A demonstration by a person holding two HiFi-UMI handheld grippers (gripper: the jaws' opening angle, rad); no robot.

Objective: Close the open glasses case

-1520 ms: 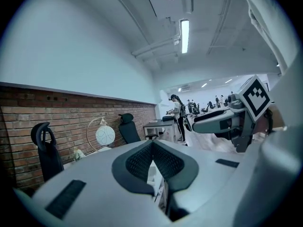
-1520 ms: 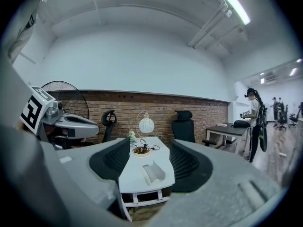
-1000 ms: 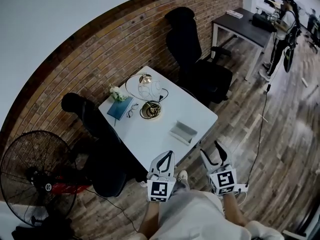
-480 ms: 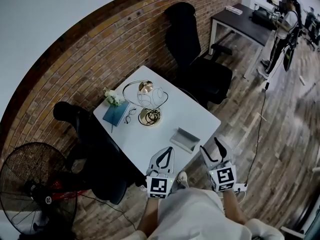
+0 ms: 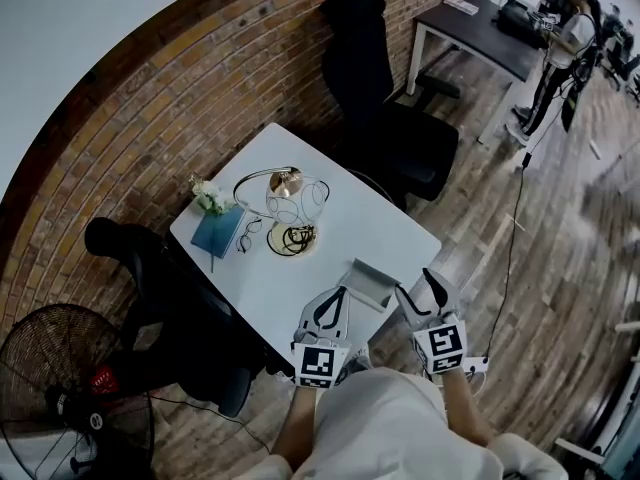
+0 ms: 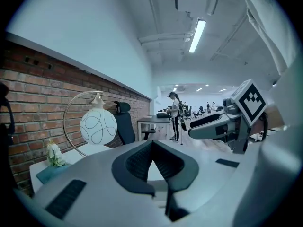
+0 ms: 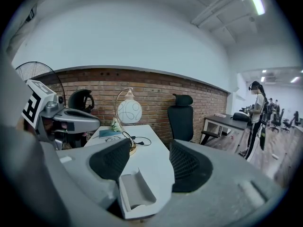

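The open grey glasses case point(image 5: 367, 283) lies near the front edge of the white table point(image 5: 330, 238), lid up. In the right gripper view the case point(image 7: 135, 191) shows low and close between the jaws, its hollow empty. My right gripper point(image 5: 416, 285) point(image 7: 150, 148) is open, just right of the case, at the table's edge. To the left of the case is my left gripper point(image 5: 338, 296) point(image 6: 151, 149), its pads meeting at the tips and nothing held; it hovers over the table's front edge.
A globe lamp point(image 5: 293, 200) on a gold base with a coiled cable, a teal book point(image 5: 217, 231), spectacles point(image 5: 248, 231) and a small flower bunch point(image 5: 208, 195) occupy the table's far half. Black office chairs point(image 5: 395, 133) point(image 5: 175, 298) flank the table. A fan point(image 5: 60, 388) stands left; a person point(image 5: 560, 43) stands far right.
The view has drawn closer to the table. Both grippers have moved forward from the floor side up to the table's front edge, on either side of the case.
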